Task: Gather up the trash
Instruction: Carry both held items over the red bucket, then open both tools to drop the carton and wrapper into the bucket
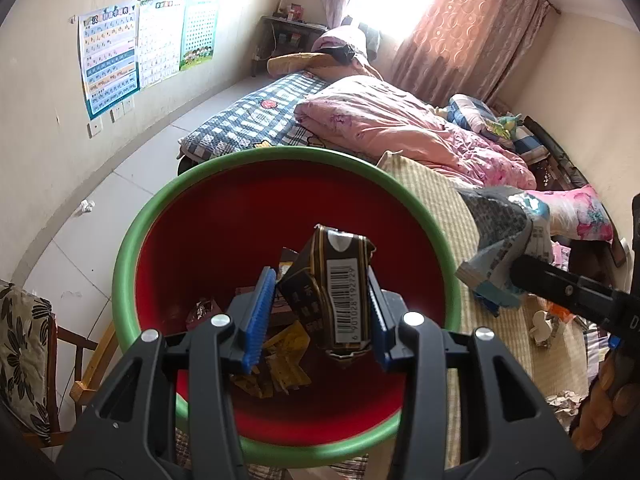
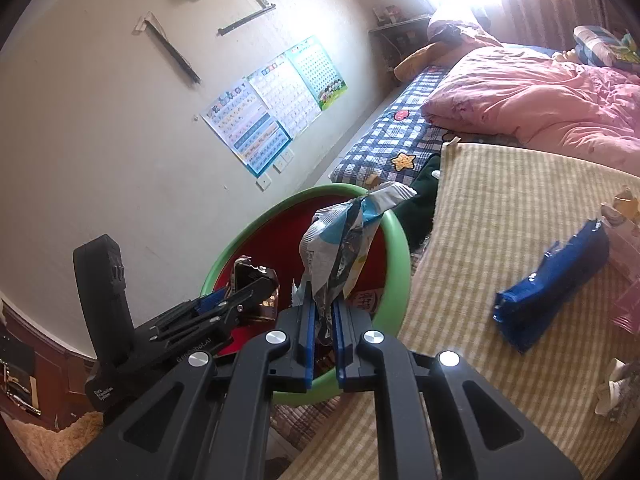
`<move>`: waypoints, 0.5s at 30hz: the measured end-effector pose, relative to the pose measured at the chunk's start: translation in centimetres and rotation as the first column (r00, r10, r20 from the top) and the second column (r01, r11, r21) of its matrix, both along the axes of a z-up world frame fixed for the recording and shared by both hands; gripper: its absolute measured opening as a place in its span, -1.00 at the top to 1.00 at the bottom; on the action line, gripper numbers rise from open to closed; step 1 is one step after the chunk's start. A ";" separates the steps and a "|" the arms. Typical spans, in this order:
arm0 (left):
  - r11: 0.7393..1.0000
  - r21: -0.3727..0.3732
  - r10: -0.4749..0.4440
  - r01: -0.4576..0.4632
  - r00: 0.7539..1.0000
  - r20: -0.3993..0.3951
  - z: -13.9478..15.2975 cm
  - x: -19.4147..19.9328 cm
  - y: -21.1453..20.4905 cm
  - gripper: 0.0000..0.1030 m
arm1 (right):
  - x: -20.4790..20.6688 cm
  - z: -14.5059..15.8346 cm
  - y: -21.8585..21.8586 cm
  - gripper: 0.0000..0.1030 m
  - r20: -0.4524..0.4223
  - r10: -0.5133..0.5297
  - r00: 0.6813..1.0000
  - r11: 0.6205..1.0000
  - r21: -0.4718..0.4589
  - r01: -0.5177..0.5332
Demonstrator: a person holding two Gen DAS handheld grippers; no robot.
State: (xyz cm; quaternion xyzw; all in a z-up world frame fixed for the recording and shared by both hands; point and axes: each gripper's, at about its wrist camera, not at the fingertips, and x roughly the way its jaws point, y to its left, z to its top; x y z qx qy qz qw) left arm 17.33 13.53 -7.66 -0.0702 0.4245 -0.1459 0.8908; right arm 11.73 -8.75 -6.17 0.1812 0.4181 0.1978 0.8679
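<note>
A red basin with a green rim [image 1: 132, 240] sits at the bed's edge and holds several wrappers [image 1: 280, 356]. My left gripper [image 1: 320, 320] hangs over it, its jaws apart; a crumpled dark box with a barcode [image 1: 344, 292] touches only the right pad. In the right wrist view the left gripper [image 2: 224, 300] and the box [image 2: 256, 276] show above the basin [image 2: 400, 248]. My right gripper [image 2: 322, 332] is shut on a crumpled white-and-blue snack bag [image 2: 344, 236], held over the basin's near rim. The bag also shows in the left wrist view [image 1: 500, 248].
A yellow striped mat [image 2: 500, 208] covers the bed, with a blue wrapper [image 2: 552, 280] and other scraps [image 1: 540, 328] on it. A pink quilt [image 1: 400, 124] lies behind. A crumpled paper [image 1: 86, 206] lies on the floor, a wooden chair [image 1: 32, 344] at left.
</note>
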 end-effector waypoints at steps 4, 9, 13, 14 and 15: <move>1.000 0.001 -0.002 0.002 1.000 -0.011 -0.5 0.6 0.4 0.20 | 1.0 -0.1 1.1 0.84 -0.011 0.010 1.000 1.000 -0.003 -0.010; 1.000 0.008 -0.010 0.010 1.000 -0.018 -0.8 1.1 0.8 0.20 | 2.0 -0.4 2.1 0.83 -0.026 0.016 1.000 1.000 -0.006 -0.016; 1.000 0.008 -0.012 0.013 1.000 -0.025 -1.1 1.2 0.9 0.20 | 2.5 -0.4 2.6 0.83 -0.029 0.017 0.999 1.000 -0.007 -0.018; 1.000 0.009 -0.012 0.012 1.000 -0.026 -1.1 1.3 0.8 0.20 | 2.6 -0.4 2.7 0.83 -0.029 0.017 0.999 1.000 -0.007 -0.018; 1.000 0.009 -0.012 0.012 1.000 -0.026 -1.1 1.3 0.9 0.20 | 2.6 -0.4 2.8 0.83 -0.029 0.018 0.999 1.000 -0.007 -0.018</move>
